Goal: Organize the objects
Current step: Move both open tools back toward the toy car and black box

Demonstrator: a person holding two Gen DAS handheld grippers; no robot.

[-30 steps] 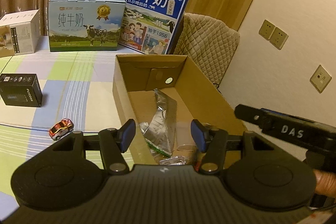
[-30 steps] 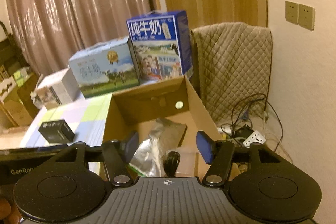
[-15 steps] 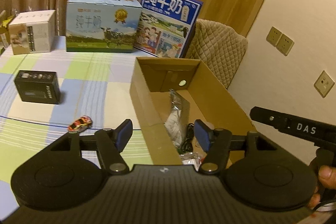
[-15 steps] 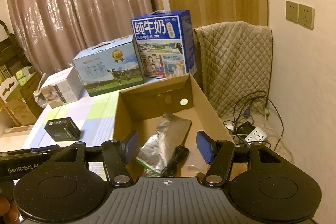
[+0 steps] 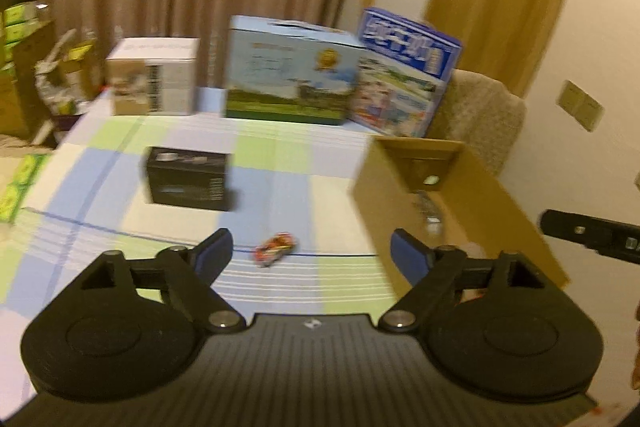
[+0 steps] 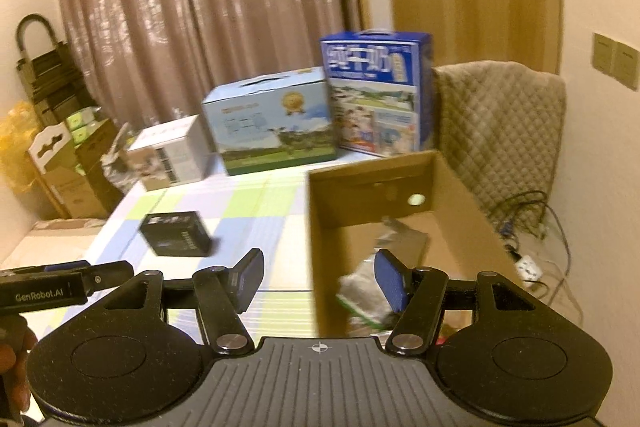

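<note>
Blue pads of the left claw (image 5: 310, 255) spread wide, just been opening, nothing between them; right claw (image 6: 320, 281) about half open and likewise empty, poised over the near wall of the cardboard box (image 6: 320, 223). Just beyond the left pads, small red toy car (image 5: 276, 247) alone on the checked cloth of the desk (image 5: 272, 155), near the box's outer wall. Risky: wheels likely to roll away under a one-sided pad touch, toward the desk edge. Blurred views, so likely a misjudged closing point. Farther out, black box (image 5: 188, 181) still loose, possibly too broad for a firm pinch. Silver packet (image 6: 360, 283) already inside the box, easily crushed by a careless drop. Milk cartons (image 5: 292, 75) at the back, well clear.
</note>
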